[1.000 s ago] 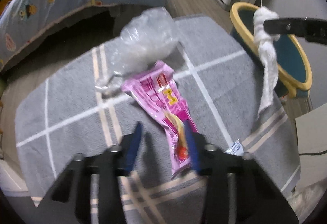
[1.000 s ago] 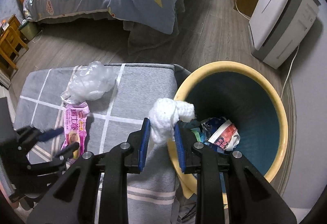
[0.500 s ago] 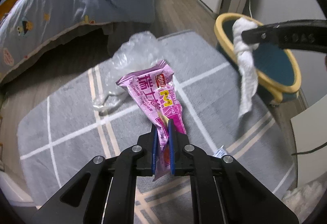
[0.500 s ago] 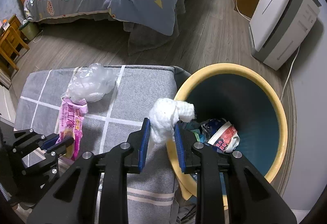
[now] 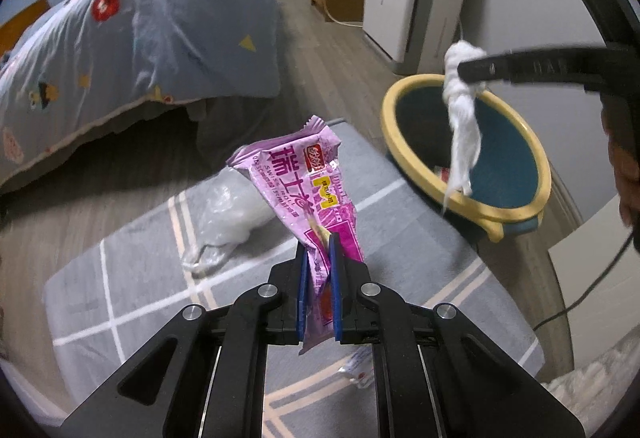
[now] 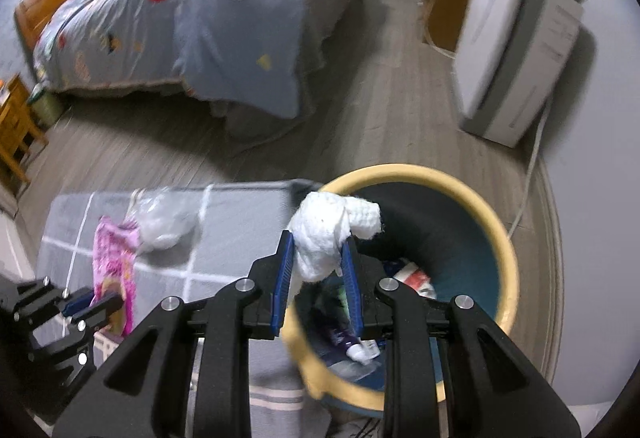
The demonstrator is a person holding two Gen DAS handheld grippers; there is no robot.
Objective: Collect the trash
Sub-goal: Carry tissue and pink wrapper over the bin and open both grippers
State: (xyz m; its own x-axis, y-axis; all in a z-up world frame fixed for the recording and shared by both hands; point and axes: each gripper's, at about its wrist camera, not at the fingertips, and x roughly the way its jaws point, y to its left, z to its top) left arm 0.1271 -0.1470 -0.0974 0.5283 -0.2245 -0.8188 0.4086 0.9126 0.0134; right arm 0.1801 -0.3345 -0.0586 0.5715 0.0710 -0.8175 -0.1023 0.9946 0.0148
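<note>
My left gripper [image 5: 319, 258] is shut on a pink snack wrapper [image 5: 298, 182], which sticks up above the grey checked mat [image 5: 132, 278]. My right gripper [image 6: 318, 256] is shut on a wad of white tissue [image 6: 326, 234], held over the rim of the yellow bin with a teal inside [image 6: 496, 238]. In the left wrist view the tissue [image 5: 464, 118] dangles from the right gripper [image 5: 470, 72] above the bin [image 5: 468, 142]. The right wrist view shows the left gripper [image 6: 94, 304] low at left with the pink wrapper [image 6: 114, 258]. A crumpled clear plastic bag [image 5: 228, 214] lies on the mat.
Wrappers and other trash [image 6: 412, 278] lie in the bin. A small white scrap [image 5: 358, 368] rests on the mat near my left gripper. A bed with a blue quilt [image 5: 132, 30] stands behind the mat. A white appliance [image 6: 516, 54] and its cord stand against the wall.
The left gripper closed on the pink wrapper and lifted it off the mat. The right gripper rose and moved with the tissue over the bin's rim.
</note>
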